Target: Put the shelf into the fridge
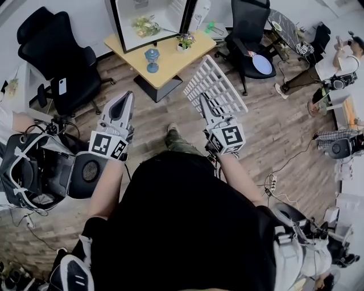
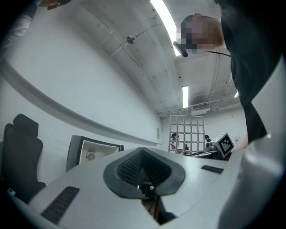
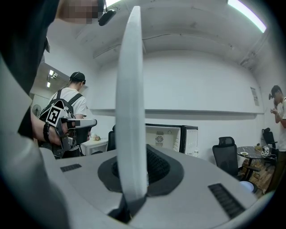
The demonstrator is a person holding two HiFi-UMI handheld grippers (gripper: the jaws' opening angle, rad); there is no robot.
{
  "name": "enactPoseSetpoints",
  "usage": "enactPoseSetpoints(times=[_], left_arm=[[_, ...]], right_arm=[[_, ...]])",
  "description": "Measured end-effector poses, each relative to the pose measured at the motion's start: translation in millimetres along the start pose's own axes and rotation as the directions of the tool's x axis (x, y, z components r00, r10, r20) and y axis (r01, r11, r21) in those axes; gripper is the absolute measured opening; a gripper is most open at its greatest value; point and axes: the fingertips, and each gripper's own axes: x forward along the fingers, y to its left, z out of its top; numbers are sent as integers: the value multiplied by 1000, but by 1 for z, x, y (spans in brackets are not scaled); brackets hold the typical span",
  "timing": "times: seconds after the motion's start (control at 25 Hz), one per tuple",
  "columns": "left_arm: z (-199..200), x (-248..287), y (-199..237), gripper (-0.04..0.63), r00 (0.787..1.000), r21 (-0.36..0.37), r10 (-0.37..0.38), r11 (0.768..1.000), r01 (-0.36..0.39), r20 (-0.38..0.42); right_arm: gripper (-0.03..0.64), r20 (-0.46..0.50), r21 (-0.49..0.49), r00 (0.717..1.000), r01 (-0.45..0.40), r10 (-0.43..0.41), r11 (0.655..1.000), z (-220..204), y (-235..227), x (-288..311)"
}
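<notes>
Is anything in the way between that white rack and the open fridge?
Partly. The shelf sits clamped in the right gripper, with only air up to the table. There a blue ornament, a potted plant and a leafy bunch stand before the open fridge and may crowd it.

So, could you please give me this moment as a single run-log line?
right gripper: shut on shelf | left gripper: shut, empty | fridge: open, shelf not yet inside
</notes>
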Motion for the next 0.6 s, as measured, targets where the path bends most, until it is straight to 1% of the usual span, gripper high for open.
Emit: enactPoseSetpoints(times=[0.28, 0.6], left_arm=[[-5, 18, 18, 17, 1000, 13, 15, 1000, -16, 6], [-13, 50, 39, 18, 1000, 17, 19, 1000, -19, -15]], right_arm=[[48, 10, 0, 1000, -17, 17, 1000, -3, -15, 25], [48, 1, 4, 999, -35, 35, 999, -4, -36, 60]])
